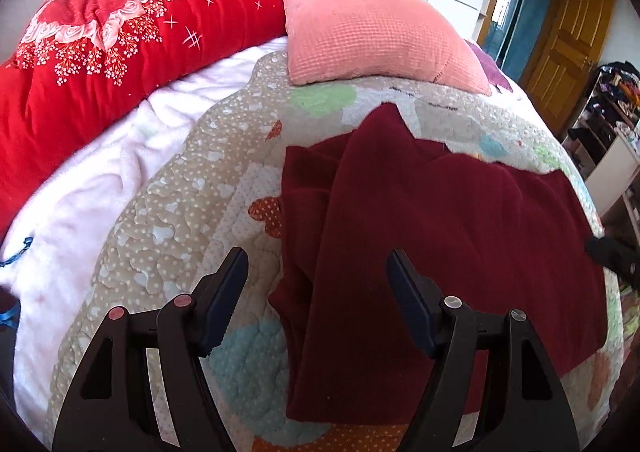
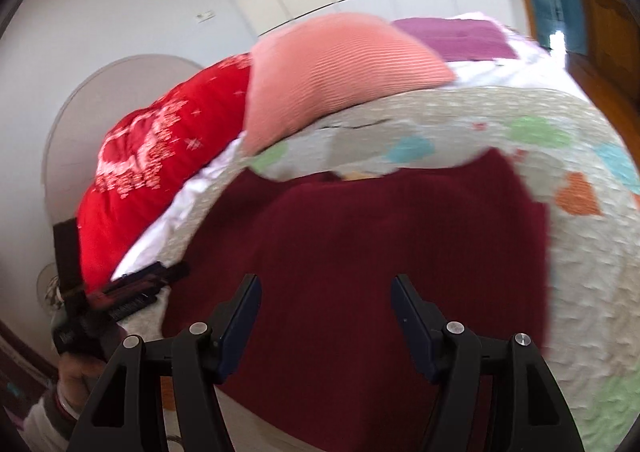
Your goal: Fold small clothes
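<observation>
A dark red garment (image 1: 440, 232) lies on the patchwork quilt (image 1: 168, 204), with one side folded over itself along a long crease. My left gripper (image 1: 317, 256) hovers open over its near left part, and nothing is pinched between the fingers. In the blurred right wrist view the same garment (image 2: 360, 244) spreads across the quilt (image 2: 592, 292). My right gripper (image 2: 326, 282) is open above its near edge and holds nothing. The left gripper (image 2: 136, 292) also shows at the left of that view, held by a hand (image 2: 76, 372).
A pink pillow (image 1: 360, 32) and a rolled red floral duvet (image 1: 100, 64) lie along the back of the bed. A white blanket (image 1: 80, 212) sits to the left. A wooden door (image 1: 568, 48) and a cluttered shelf (image 1: 608, 120) stand to the right, past the bed's edge.
</observation>
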### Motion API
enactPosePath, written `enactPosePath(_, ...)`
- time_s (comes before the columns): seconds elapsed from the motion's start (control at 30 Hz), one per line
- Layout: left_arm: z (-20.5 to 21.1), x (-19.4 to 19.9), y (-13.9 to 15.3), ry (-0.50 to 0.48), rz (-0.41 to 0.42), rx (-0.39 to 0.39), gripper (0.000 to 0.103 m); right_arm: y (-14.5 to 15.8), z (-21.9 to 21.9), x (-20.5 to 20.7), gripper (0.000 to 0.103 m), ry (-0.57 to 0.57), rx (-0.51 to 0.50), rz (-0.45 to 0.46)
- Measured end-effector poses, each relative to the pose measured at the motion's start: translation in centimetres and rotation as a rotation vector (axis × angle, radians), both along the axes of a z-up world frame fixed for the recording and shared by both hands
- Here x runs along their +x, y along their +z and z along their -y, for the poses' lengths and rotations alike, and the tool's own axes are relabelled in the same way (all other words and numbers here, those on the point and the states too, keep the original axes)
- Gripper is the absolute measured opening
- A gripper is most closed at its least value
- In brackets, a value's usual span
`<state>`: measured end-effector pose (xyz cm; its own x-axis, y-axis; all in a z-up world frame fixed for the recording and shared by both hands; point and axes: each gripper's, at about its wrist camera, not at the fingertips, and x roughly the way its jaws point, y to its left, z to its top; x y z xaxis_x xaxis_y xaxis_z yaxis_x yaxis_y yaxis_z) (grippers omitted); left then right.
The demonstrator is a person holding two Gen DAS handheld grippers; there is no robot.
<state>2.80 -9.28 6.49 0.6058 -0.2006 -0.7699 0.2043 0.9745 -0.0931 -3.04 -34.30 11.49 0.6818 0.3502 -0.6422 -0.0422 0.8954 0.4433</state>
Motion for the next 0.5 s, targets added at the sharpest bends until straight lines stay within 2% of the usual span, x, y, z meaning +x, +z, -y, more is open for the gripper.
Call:
enactPosePath(0.13, -0.8, -0.2, -0.8, 0.023, -0.014, 0.016, 0.072, 0.1, -2.8, 2.0, 0.065, 0.042, 0.058, 0.006)
enactPosePath(0.37, -2.8, -0.4, -1.8, 0.038, -0.050, -0.115, 0.072, 0.9, -8.8, 8.8, 0.065, 0.110, 0.078, -0.007)
enactPosePath(0.43, -3.0, -0.3, -1.9, 0.030, -0.057, -0.132, 0.072, 0.7, -10.2, 11.1, 0.065, 0.115, 0.079, -0.030)
enactPosePath(0.5, -3.1, 0.0, -2.0, 0.021, -0.065, -0.141, 0.072, -0.1, -11.9, 13.8, 0.065, 0.117, 0.038, -0.086)
